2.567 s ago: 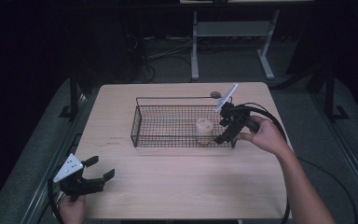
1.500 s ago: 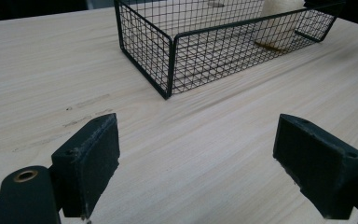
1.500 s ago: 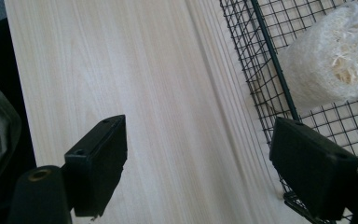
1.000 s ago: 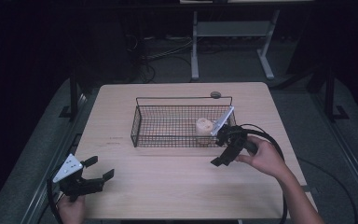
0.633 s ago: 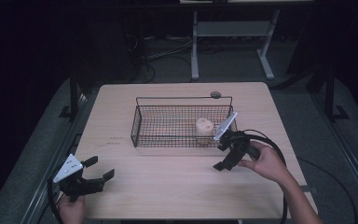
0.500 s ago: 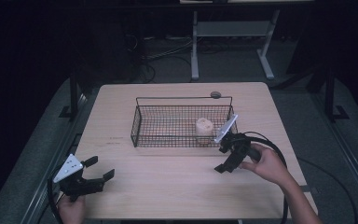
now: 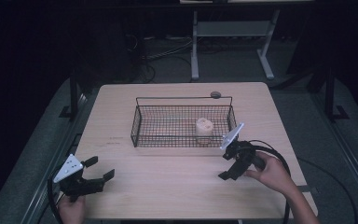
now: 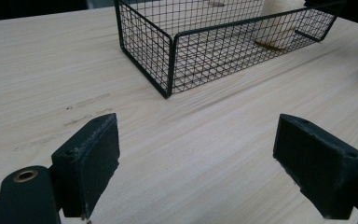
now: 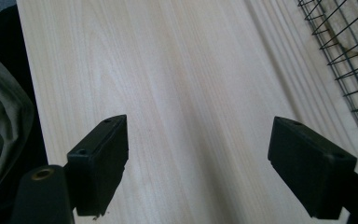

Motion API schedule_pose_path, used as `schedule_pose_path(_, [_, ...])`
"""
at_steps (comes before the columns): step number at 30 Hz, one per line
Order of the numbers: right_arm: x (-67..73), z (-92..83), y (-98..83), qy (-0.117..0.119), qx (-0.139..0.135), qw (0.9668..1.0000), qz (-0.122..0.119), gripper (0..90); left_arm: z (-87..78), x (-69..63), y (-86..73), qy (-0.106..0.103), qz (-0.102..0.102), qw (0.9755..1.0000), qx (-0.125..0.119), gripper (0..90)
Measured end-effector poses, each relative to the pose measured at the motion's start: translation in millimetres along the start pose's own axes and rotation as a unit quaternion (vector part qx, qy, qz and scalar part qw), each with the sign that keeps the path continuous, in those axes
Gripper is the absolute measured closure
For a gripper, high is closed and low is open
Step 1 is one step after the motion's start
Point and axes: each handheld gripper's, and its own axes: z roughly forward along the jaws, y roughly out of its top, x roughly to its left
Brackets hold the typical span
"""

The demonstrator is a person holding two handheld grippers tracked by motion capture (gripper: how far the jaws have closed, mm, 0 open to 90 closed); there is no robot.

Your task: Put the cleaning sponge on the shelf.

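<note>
From the high view, I stand at a pale wooden table (image 7: 177,186) with a gripper in each hand. My left gripper (image 7: 95,173) rests low near the table's near left corner, its jaws spread apart with nothing between them. My right gripper (image 7: 230,165) sits off the near right corner of a black wire basket (image 7: 140,126), jaws apart and empty, my right hand (image 7: 272,170) wrapped around its handle. Inside the basket, toward the end closest to my right jaws, stands a small cream-coloured roll (image 7: 204,128). A small dark round object (image 7: 215,94) lies on the table just beyond the basket's far rim. In the left gripper view, my two black jaws stand wide open over bare wood; the wire basket (image 8: 168,60) lies well ahead of them, one corner pointing toward me, and the cream roll (image 8: 282,21) shows through the mesh ahead and to the right. In the right gripper view, my jaws are again wide open above bare wood, with the basket's mesh (image 9: 349,56) ahead of the right jaw and the table's edge beside the left one.
</note>
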Motion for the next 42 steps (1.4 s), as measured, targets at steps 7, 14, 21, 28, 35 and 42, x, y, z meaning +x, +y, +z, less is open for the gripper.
schedule_pose_path(7, [4.4, 2.7, -10.7, 0.001, -0.006, 1.0000, 0.001, 19.9, 0.4, 0.0, -0.1, 0.000, 0.001, 1.0000, 0.001, 13.9])
schedule_pose_path(14, [6.1, 4.2, -23.6, -0.001, -0.011, 0.9999, 0.012, 20.0, 0.5, -0.1, -0.1, 0.000, 0.003, 1.0000, 0.001, 13.9])
schedule_pose_path(21, [9.6, 3.7, -33.8, -0.006, -0.018, 0.9997, 0.014, 19.9, 1.0, -1.1, 0.2, 0.000, 0.005, 1.0000, 0.003, 13.9])
schedule_pose_path(28, [14.4, 3.3, -40.8, -0.009, -0.029, 0.9994, 0.014, 20.0, 0.8, -0.9, 0.2, 0.000, 0.005, 1.0000, 0.003, 13.9])
schedule_pose_path(35, [17.4, 5.2, -53.0, -0.009, -0.040, 0.9989, 0.021, 19.9, 0.9, -0.5, 0.0, 0.000, 0.005, 1.0000, 0.003, 13.9])
schedule_pose_path(42, [18.6, 7.5, -60.1, -0.010, -0.050, 0.9984, 0.025, 19.9, 1.3, 0.4, 0.2, 0.001, 0.005, 1.0000, 0.003, 13.9])
